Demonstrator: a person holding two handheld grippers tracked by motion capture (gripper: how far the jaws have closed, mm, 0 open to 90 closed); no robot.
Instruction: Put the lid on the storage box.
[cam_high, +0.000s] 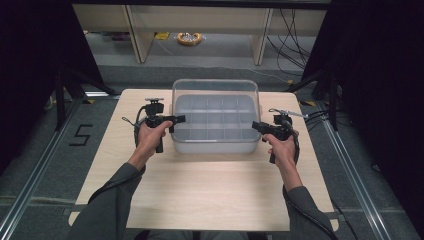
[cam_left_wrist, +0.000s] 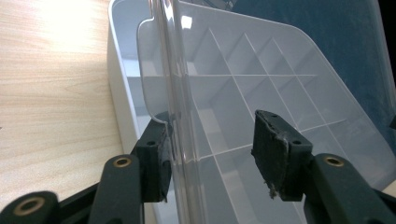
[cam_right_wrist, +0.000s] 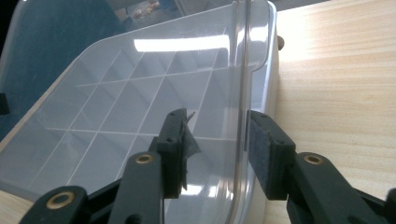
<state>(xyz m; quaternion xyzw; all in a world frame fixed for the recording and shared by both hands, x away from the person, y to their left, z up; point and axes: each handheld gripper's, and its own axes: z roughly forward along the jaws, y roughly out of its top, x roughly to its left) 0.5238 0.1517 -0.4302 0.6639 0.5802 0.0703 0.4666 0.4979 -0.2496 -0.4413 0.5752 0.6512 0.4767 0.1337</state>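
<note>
The clear lid stands up on the box. Left tool at 9 o'clock and right tool at 3 o'clock sit loose around its edges.

One compartment box, one clear lid, two grippers, one table

The light wooden counter stands on a grey floor marked with a black 5. Beyond it, a yellow coil lies under a pale shelf unit, beside black cables.
</note>
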